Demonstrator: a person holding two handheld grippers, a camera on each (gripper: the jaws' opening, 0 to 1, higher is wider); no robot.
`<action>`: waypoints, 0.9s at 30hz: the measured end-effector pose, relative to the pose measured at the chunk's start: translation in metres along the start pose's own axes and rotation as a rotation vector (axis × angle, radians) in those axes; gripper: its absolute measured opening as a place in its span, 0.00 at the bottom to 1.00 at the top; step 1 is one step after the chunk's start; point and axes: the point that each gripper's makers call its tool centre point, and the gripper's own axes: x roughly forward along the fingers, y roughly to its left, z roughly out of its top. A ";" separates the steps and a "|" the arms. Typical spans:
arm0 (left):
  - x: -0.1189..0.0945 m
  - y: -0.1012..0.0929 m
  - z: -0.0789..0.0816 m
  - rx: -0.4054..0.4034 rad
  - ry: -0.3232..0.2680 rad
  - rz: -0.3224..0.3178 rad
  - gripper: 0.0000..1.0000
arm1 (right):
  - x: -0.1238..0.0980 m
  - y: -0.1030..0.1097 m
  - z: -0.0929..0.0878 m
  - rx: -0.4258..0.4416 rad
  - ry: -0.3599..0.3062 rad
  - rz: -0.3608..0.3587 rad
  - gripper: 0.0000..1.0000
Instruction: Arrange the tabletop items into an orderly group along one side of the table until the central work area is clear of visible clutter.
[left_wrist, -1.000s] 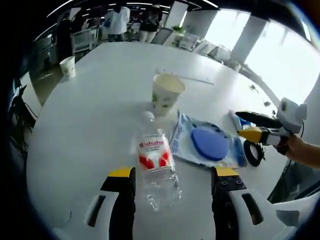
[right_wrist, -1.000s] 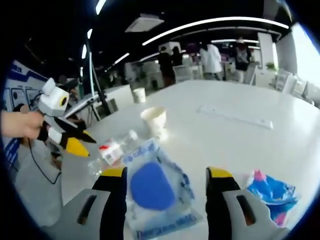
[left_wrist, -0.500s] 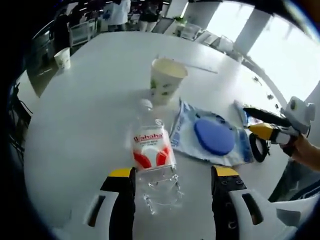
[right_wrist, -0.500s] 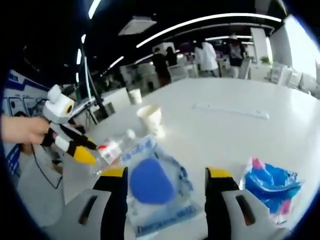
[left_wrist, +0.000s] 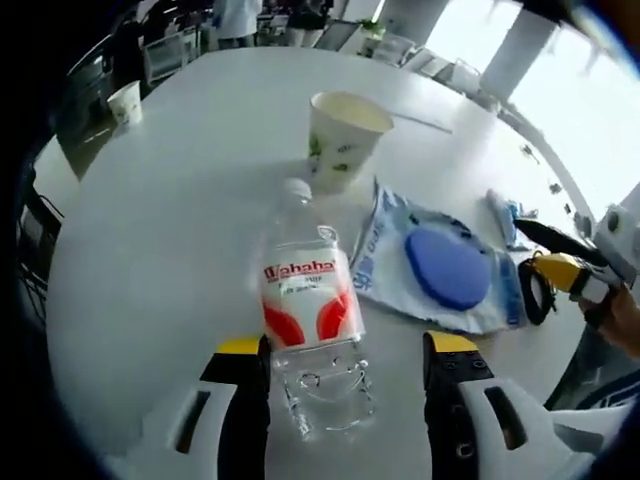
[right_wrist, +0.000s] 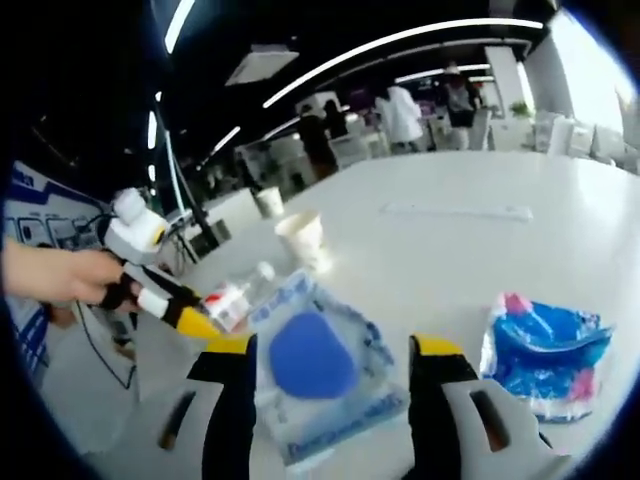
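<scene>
A clear water bottle (left_wrist: 310, 310) with a red and white label lies on the white table (left_wrist: 170, 230), its base between the two jaws of my left gripper (left_wrist: 345, 365), which is open. Beyond the cap stands a paper cup (left_wrist: 340, 135). To the right lies a clear bag holding a blue disc (left_wrist: 445, 270). My right gripper (right_wrist: 335, 365) stands open over that bag (right_wrist: 315, 355). From this side the left gripper (right_wrist: 165, 290) shows at the bottle (right_wrist: 235, 295), and the right gripper (left_wrist: 570, 272) enters the left gripper view from the right.
A crumpled blue wrapper (right_wrist: 545, 345) lies right of the bag. A black ring (left_wrist: 535, 290) sits near the table edge. A second small cup (left_wrist: 125, 100) stands far off at the rim. A long flat white strip (right_wrist: 455, 211) lies farther back. People stand beyond the table.
My left gripper has moved forward, so the bottle's base now lies between its jaws. The right gripper view has shifted a little, with more of the blue wrapper in sight.
</scene>
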 end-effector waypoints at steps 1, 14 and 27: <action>0.000 0.001 0.000 -0.002 0.002 0.005 0.58 | 0.000 0.000 0.000 0.005 -0.002 0.001 0.59; 0.005 0.006 -0.009 0.014 0.022 0.055 0.52 | -0.001 0.000 -0.007 0.044 0.001 0.002 0.58; 0.000 0.014 -0.007 -0.081 -0.056 0.050 0.38 | 0.000 0.009 0.001 0.037 -0.007 0.014 0.56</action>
